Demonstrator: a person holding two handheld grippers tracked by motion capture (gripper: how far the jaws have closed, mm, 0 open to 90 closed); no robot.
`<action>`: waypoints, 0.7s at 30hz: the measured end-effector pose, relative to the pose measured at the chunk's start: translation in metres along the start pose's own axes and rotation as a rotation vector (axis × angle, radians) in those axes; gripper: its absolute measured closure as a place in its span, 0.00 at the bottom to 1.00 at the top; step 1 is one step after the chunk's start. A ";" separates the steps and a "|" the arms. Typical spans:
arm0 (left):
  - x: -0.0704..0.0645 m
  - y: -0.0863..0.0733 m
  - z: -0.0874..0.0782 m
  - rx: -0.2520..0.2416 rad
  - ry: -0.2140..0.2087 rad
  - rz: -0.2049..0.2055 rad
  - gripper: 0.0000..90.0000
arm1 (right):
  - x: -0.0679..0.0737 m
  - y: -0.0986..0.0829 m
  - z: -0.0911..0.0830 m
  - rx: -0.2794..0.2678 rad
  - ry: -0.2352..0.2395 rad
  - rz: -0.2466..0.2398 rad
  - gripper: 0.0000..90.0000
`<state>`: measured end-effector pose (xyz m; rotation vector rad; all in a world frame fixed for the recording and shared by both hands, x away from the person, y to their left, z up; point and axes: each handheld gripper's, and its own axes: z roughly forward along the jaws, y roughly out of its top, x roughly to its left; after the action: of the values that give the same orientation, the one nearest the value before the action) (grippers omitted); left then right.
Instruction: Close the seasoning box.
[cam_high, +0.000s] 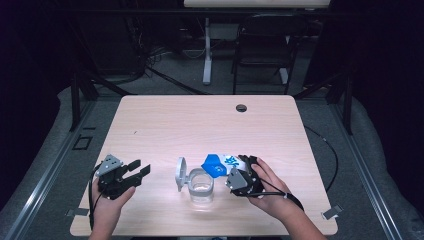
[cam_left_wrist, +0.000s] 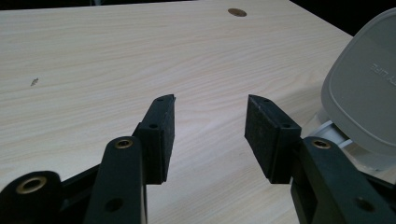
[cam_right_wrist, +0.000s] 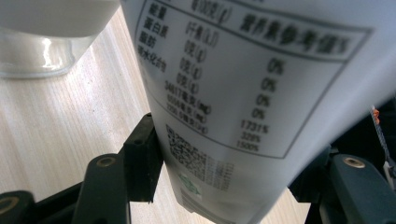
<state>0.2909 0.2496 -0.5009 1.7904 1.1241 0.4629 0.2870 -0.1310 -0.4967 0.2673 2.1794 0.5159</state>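
Claw (cam_right_wrist: 224, 172) around white pouch (cam_right_wrist: 252, 93)

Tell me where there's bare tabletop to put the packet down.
The far half of the table, between the round hole and the jar, is bare. So is the strip between the open left gripper and the jar's lid. It's crowded beside the jar, where the right gripper holds the packet.

One clear jar (cam_high: 201, 186), one blue-white pouch (cam_high: 220, 164), two tongs: left (cam_high: 135, 171), right (cam_high: 246, 165).
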 end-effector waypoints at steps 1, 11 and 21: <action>0.000 0.000 0.000 -0.001 -0.002 0.001 0.59 | 0.001 0.000 0.000 0.001 -0.001 -0.005 0.44; 0.001 0.000 0.000 0.001 0.001 0.000 0.59 | 0.007 0.001 0.004 0.027 -0.026 -0.072 0.44; 0.000 0.000 0.000 -0.002 0.002 0.000 0.59 | 0.008 0.001 0.005 0.048 -0.049 -0.118 0.44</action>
<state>0.2909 0.2496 -0.5009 1.7885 1.1246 0.4664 0.2858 -0.1254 -0.5045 0.1744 2.1473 0.3876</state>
